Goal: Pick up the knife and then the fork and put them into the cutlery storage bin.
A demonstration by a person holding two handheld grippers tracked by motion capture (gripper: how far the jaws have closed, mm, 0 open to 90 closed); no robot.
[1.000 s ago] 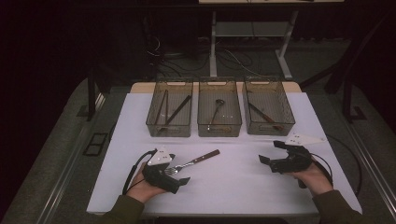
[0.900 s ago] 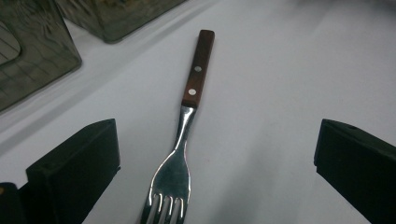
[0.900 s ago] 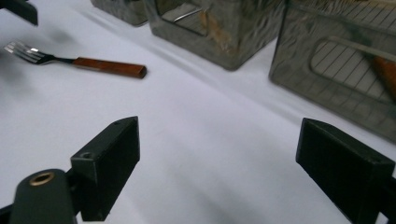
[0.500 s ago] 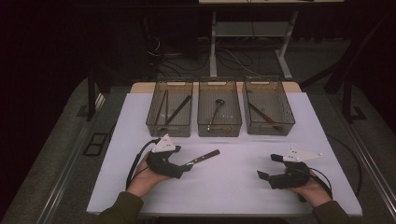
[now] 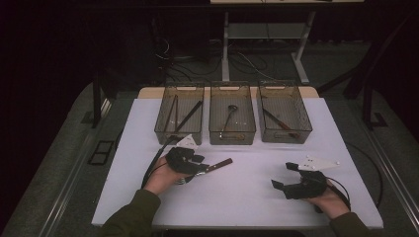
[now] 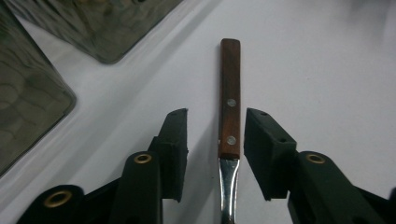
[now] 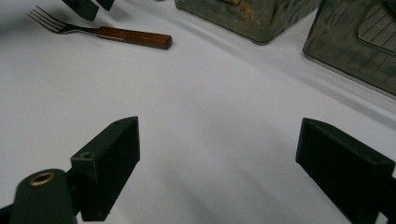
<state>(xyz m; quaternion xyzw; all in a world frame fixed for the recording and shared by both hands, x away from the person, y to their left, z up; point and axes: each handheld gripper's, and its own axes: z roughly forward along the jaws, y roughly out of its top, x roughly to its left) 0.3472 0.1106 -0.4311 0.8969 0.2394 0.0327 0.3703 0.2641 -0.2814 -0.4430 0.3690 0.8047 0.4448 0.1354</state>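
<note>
The left hand-held gripper [image 6: 215,144] has just been closing around the fork [image 6: 229,121]; its wooden handle lies between the jaws, pads not yet pressing. Well to the right, the right hand-held gripper [image 7: 217,154] hovers unclenched, empty, above the white counter [image 5: 247,192].

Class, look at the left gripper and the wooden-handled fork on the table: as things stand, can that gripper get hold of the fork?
Probably yes. The left gripper already straddles the fork, its jaws have just been closing, and nothing lies between pads and handle, though they aren't touching yet.
</note>
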